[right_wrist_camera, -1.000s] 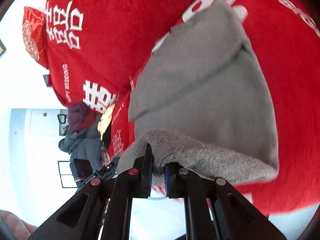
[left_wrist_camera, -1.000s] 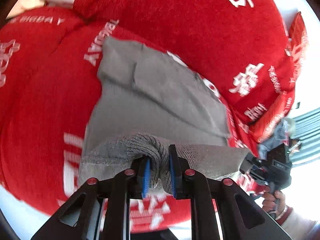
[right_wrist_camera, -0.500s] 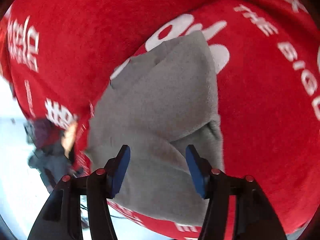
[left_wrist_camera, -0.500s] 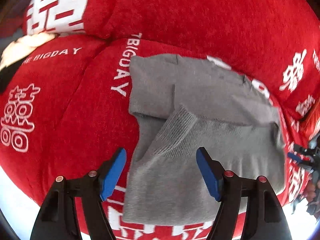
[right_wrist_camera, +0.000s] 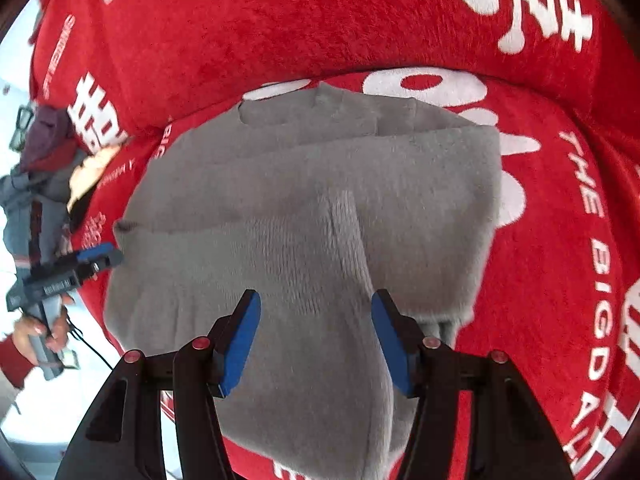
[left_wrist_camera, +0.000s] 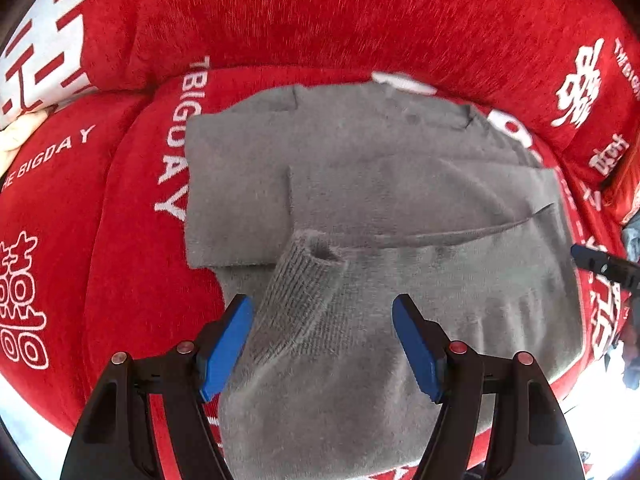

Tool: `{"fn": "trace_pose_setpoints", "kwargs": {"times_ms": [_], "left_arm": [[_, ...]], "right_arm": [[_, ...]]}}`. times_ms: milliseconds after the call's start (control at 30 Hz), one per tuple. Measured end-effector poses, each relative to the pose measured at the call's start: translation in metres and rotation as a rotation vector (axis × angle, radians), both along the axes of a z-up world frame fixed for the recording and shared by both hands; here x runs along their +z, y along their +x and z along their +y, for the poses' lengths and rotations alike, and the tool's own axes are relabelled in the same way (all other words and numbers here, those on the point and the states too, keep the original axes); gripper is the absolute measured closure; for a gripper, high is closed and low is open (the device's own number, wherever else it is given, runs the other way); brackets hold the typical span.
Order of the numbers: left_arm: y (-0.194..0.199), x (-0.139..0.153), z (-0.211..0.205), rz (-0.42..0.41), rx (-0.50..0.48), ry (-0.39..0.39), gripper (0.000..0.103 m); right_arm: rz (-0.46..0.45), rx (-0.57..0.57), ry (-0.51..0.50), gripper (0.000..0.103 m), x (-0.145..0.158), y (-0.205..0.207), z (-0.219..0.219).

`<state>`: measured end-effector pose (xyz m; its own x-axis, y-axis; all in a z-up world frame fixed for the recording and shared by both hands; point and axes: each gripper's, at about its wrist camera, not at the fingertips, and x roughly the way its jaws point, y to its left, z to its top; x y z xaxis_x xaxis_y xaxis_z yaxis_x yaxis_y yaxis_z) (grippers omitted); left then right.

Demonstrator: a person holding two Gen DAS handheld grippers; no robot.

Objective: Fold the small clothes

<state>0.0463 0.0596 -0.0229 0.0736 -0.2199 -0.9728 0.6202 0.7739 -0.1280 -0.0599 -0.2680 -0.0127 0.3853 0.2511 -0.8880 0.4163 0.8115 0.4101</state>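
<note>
A grey knit sweater (left_wrist_camera: 380, 208) lies folded on a red sofa seat (left_wrist_camera: 132, 216); its lower part is doubled up over the body and a ribbed cuff (left_wrist_camera: 308, 272) lies on top. My left gripper (left_wrist_camera: 322, 344) is open and empty just above the near folded edge. The sweater also shows in the right wrist view (right_wrist_camera: 320, 208). My right gripper (right_wrist_camera: 316, 336) is open and empty over its near edge. The left gripper shows at the left edge of the right wrist view (right_wrist_camera: 92, 258).
The sofa cover is red with white lettering, and its backrest (left_wrist_camera: 340, 16) rises right behind the sweater. The seat's front edge (left_wrist_camera: 32, 408) drops off to a bright floor. The right gripper's tip (left_wrist_camera: 600, 264) shows at the right of the left wrist view.
Both grippers, shut on the sweater's hem a second ago, have opened and let it go. The hem now lies folded over the body, and both grippers sit slightly back from it.
</note>
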Motion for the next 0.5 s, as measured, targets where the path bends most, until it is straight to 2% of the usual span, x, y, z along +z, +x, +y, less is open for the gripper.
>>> {"fn": "trace_pose_setpoints", "kwargs": {"times_ms": [67, 267, 300, 333, 400, 433, 467, 500], "left_arm": [[0.002, -0.006, -0.001, 0.009, 0.003, 0.008, 0.03], [0.003, -0.016, -0.002, 0.011, 0.006, -0.014, 0.03], [0.003, -0.016, -0.002, 0.005, 0.004, -0.027, 0.032], [0.003, -0.015, -0.003, 0.0, -0.003, -0.042, 0.041], [0.003, -0.017, -0.006, 0.019, -0.041, -0.053, 0.087], [0.003, -0.019, -0.007, 0.028, -0.05, -0.048, 0.094], [0.003, -0.02, -0.007, 0.034, -0.061, -0.051, 0.095], [0.002, -0.016, -0.005, 0.037, -0.07, -0.071, 0.095]], "right_arm": [[0.001, -0.013, 0.047, 0.04, -0.008, 0.008, -0.007], [0.01, 0.024, 0.087, 0.041, -0.021, 0.018, -0.008], [0.011, 0.027, 0.084, 0.041, -0.024, 0.02, -0.007], [0.013, 0.024, 0.084, 0.044, -0.026, 0.022, -0.007], [0.023, 0.002, 0.094, 0.062, -0.031, 0.025, -0.007], [0.04, -0.004, 0.088, 0.087, -0.033, 0.027, -0.007], [0.068, -0.017, 0.075, 0.096, -0.037, 0.028, -0.007], [0.078, -0.037, 0.07, 0.096, -0.038, 0.026, -0.007]]}}
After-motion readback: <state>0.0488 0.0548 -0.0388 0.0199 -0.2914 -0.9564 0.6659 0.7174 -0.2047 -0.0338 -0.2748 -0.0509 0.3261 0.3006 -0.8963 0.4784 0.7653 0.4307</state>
